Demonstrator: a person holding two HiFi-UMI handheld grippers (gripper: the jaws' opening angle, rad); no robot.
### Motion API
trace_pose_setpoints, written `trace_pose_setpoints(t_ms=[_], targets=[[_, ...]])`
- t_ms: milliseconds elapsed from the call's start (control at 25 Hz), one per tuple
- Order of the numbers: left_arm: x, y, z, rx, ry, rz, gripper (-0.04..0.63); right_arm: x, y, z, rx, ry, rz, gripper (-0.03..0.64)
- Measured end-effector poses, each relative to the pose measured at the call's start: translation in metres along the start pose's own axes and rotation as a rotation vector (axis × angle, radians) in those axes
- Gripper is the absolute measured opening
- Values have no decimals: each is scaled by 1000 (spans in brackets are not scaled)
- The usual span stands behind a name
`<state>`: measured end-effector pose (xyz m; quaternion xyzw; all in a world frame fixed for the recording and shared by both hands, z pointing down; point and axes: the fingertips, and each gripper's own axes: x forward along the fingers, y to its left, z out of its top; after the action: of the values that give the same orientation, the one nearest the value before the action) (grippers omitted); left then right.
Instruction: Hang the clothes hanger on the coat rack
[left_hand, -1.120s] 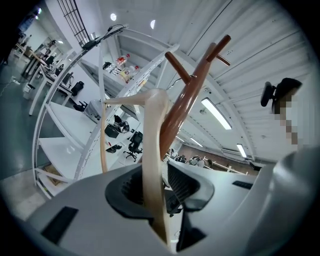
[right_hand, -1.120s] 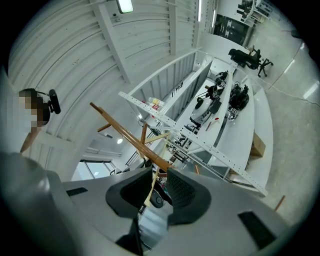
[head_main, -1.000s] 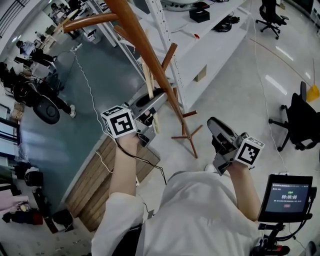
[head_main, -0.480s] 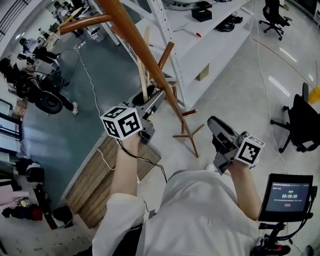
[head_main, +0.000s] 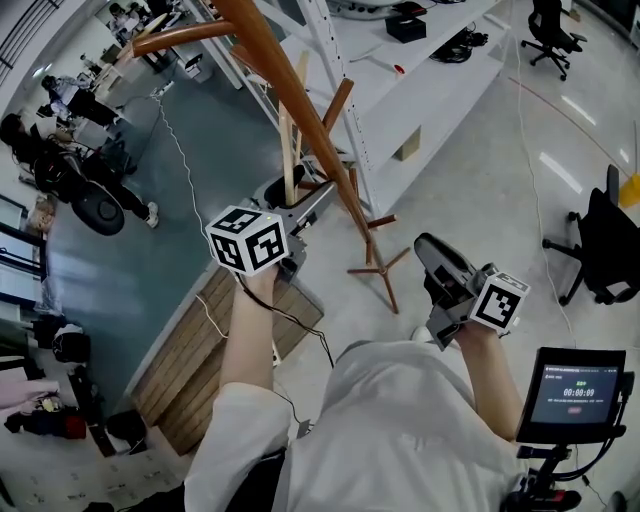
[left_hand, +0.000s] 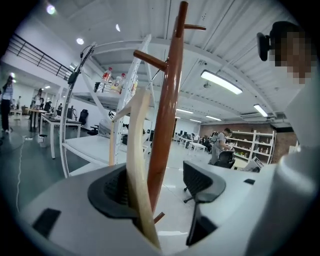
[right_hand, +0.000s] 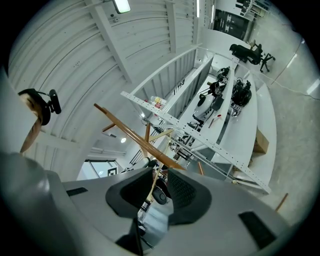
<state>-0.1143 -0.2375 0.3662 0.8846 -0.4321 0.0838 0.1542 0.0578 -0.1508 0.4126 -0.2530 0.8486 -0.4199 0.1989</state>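
The brown wooden coat rack slants from the top left down to its feet on the floor. A pale wooden hanger stands upright beside its pole. The hanger's lower end sits between the jaws of my left gripper. In the left gripper view the hanger leans on the left pad and the right pad stands well clear. These jaws have just been opening. The rack pole rises just behind; the hanger's hook is hidden. My right gripper hangs apart at the right, empty, its jaws slightly parted.
White shelving stands behind the rack. A wooden pallet lies on the floor at lower left, with a cable trailing over it. An office chair and a screen on a stand are at the right. People stand at far left.
The left gripper has rolled, turning its marker cube, and its jaws have spread wider around the hanger, which now stands more upright beside the pole. The right gripper has not moved.
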Motion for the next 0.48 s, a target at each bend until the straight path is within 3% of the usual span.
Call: trace_pose_setpoints(t_ms=[200, 360, 480], targets=[[4, -3, 8, 40, -14, 8, 299, 0, 1, 0, -5, -1, -3, 97], [3, 1, 14, 126, -25, 48, 299, 1, 1, 0, -4, -3, -2, 97], [-2, -4, 16, 107, -53, 18, 299, 2, 3, 1, -5, -4, 4, 97]])
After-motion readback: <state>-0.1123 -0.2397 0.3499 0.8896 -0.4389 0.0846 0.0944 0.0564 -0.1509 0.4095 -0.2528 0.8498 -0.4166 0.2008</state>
